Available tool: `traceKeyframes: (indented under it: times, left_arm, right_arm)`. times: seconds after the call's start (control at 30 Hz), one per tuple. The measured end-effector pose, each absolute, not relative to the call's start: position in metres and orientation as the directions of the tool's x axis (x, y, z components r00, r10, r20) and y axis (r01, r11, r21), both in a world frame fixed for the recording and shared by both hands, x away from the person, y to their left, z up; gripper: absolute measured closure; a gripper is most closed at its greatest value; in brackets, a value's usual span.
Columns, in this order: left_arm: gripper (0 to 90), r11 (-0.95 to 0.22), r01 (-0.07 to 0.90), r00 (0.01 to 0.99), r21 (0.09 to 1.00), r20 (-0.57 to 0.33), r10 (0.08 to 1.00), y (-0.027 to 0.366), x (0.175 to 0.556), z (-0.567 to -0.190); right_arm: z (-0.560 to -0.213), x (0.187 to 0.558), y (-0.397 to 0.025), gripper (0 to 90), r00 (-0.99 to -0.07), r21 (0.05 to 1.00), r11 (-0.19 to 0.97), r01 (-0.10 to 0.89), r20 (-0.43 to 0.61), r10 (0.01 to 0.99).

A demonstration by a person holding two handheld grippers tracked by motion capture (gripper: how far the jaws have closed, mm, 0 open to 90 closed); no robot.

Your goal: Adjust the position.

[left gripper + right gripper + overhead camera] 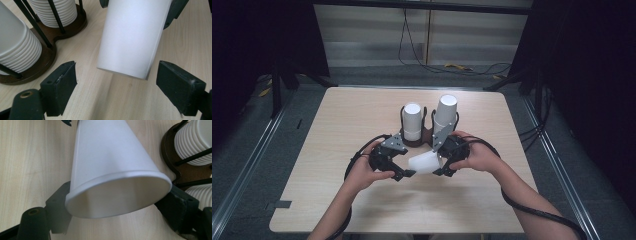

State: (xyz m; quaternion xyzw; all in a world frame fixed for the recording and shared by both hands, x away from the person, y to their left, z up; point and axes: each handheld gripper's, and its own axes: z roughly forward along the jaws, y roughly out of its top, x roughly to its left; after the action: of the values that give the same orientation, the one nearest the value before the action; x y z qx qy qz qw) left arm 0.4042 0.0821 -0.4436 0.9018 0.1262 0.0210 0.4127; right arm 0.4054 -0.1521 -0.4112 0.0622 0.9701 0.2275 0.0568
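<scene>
White paper cup sits clamped in the right tool; the left tool, spread wide, could crush it by closing hard.

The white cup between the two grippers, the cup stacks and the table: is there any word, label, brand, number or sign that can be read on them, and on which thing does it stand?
None can be read.
White cup: plain wall, no print.
Ribbed cup stacks in the dark wooden holder: no text.
Table: bare wood grain, no label.
Left gripper and right gripper: black jaws, no markings.
</scene>
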Motion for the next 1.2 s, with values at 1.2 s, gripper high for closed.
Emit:
traceKeyframes:
  times: [1.2]
  left_arm:
    - [16.4, -0.612, 0.205, 0.97, 0.764, -0.073, 0.234, 0.078, 0.404, -0.448]
  right_arm:
    - [-0.401, 0.406, -0.133, 20.3, -0.991, 0.296, 0.955, 0.038, -0.111, 0.074]
